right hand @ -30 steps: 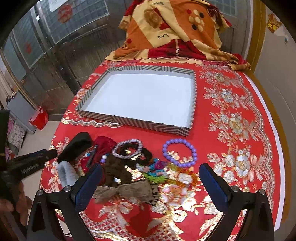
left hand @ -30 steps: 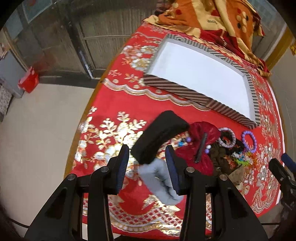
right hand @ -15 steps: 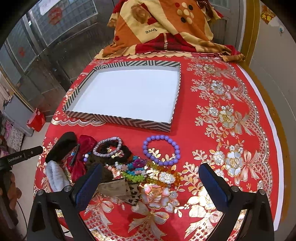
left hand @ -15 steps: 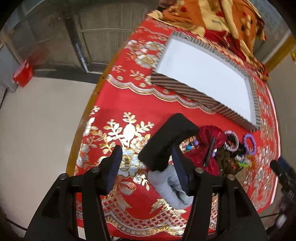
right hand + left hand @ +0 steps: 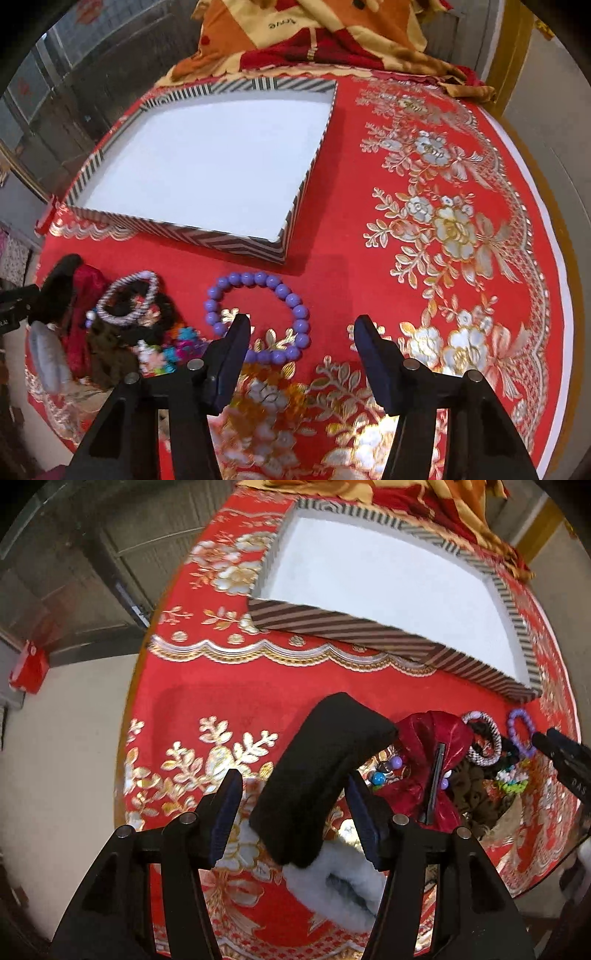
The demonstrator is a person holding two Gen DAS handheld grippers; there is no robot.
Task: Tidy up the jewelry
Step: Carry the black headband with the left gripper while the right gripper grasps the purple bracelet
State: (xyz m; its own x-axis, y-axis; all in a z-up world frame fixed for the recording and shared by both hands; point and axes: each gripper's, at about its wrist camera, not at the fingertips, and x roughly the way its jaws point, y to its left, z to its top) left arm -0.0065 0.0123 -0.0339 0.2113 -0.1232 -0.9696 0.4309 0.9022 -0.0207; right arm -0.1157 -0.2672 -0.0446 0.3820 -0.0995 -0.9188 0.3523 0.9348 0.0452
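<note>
on the near left of the red tablecloth [image 5: 332,280], the left gripper [image 5: 293,812] stands spread around a black headband [image 5: 321,760], pads apart from it. the right gripper [image 5: 301,345] – jaws just narrowing, nothing pinched – hovers over the purple bead bracelet [image 5: 258,317]. the far blanket [image 5: 295,33] reads "love".

We see open red tablecloth [image 5: 343,280] between the striped tray [image 5: 184,232] and the purple bead bracelet [image 5: 255,317], and more to its right. Leftward the jewelry heap [image 5: 140,332] crowds the bench edge, where a black headband [image 5: 325,771] arches between our left gripper [image 5: 295,812] fingers.
</note>
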